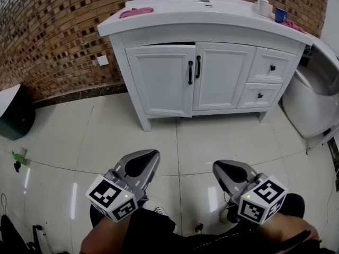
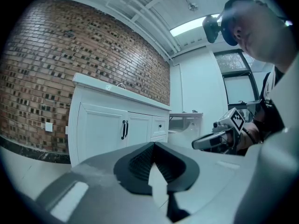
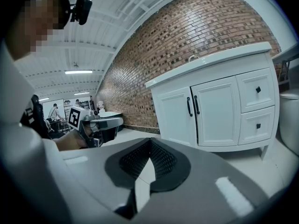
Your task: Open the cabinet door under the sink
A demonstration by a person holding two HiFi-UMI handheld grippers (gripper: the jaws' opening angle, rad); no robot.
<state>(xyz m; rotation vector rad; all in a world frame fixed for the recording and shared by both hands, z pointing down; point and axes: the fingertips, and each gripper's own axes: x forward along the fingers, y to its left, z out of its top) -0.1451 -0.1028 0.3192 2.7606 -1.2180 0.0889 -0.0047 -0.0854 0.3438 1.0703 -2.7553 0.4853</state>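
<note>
Left hand-held gripper (image 1: 150, 156): pressed together, empty.
Right hand-held gripper (image 1: 222, 168): pressed together, empty.
Risk: door handle (image 1: 190, 72) just beside its twin; wrong door may open.

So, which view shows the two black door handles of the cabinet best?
The head view: the door handles face it squarely, side by side. The right gripper view shows the handles clearly but at an angle. The left gripper view shows them small and distant.

Head view looks steeply down; both gripper views, low, share the cabinet (image 1: 164, 78).
</note>
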